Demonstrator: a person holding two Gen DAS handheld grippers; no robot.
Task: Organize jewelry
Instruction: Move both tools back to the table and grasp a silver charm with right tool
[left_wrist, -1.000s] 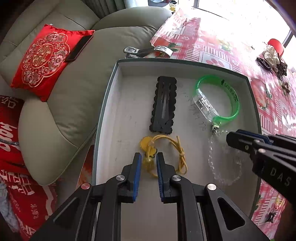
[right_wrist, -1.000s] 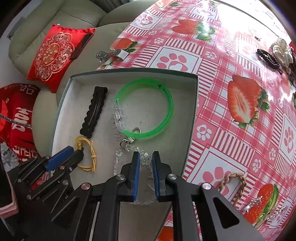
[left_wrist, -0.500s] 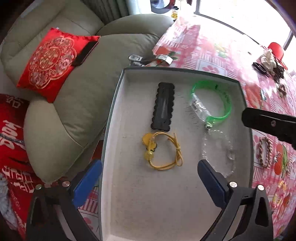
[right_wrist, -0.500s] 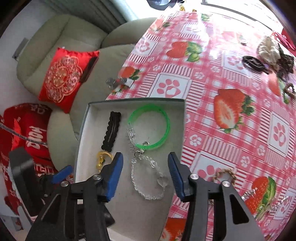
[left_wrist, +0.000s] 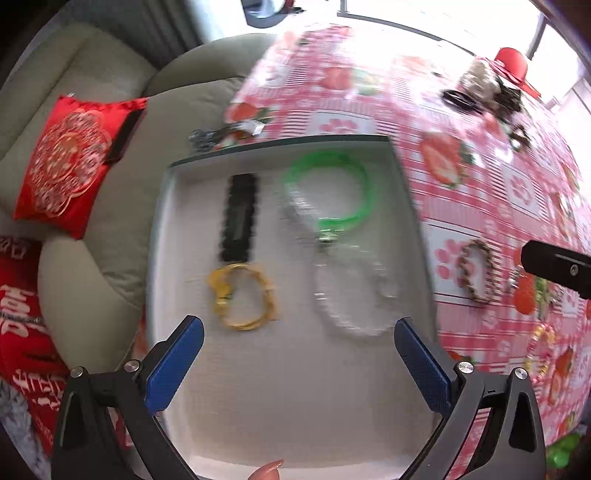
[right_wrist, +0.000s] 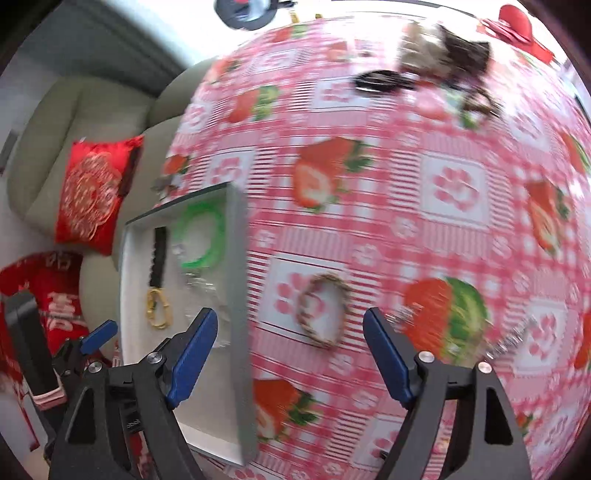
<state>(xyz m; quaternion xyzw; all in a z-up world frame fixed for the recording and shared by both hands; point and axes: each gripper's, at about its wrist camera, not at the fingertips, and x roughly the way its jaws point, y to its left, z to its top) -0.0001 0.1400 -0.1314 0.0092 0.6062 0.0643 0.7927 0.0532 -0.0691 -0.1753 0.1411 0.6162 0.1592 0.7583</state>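
As tongs (right_wrist: 290, 325) part – bracelet (right_wrist: 324, 310) between

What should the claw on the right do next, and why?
Probably lower the right gripper onto the braided brown bracelet. Its jaws are opening with nothing between them, and that bracelet lies on the tablecloth just ahead, outside the tray, which already holds four pieces.

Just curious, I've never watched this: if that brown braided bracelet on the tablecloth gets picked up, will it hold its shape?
Probably not: the braided bracelet lies in an uneven loop, so it likely flops. It looks thin, probably light. Woven cord should grip rather than slip.
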